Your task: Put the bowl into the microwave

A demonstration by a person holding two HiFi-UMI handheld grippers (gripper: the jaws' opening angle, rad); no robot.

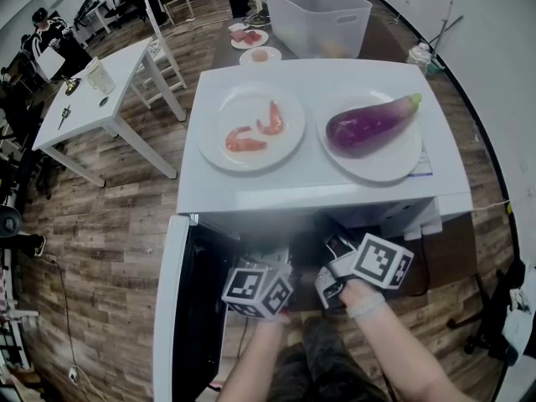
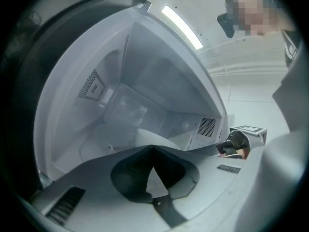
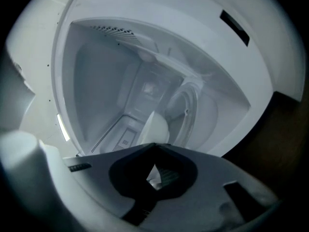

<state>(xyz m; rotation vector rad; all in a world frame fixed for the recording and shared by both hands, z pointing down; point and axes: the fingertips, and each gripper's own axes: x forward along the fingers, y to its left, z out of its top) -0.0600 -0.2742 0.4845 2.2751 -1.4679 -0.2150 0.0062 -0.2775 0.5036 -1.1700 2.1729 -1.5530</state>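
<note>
A white bowl (image 2: 155,138) sits on the glass turntable (image 3: 186,111) inside the open microwave (image 1: 318,187). It shows just past both sets of jaw tips, and part of it is hidden behind them. My left gripper (image 2: 153,148) has its jaws closed to a point at the cavity's mouth. My right gripper (image 3: 154,146) is rolled on its side, so the bowl (image 3: 155,127) looks tilted there; its jaws are also shut. Whether either tip touches the bowl I cannot tell. In the head view only the marker cubes (image 1: 258,290) show below the microwave's front edge.
The microwave door (image 1: 172,308) hangs open to the left. On top of the microwave are a plate with shrimp (image 1: 251,128) and a plate with an eggplant (image 1: 373,122). A clear plastic bin (image 1: 316,15) stands behind, and a white table (image 1: 100,90) at the left.
</note>
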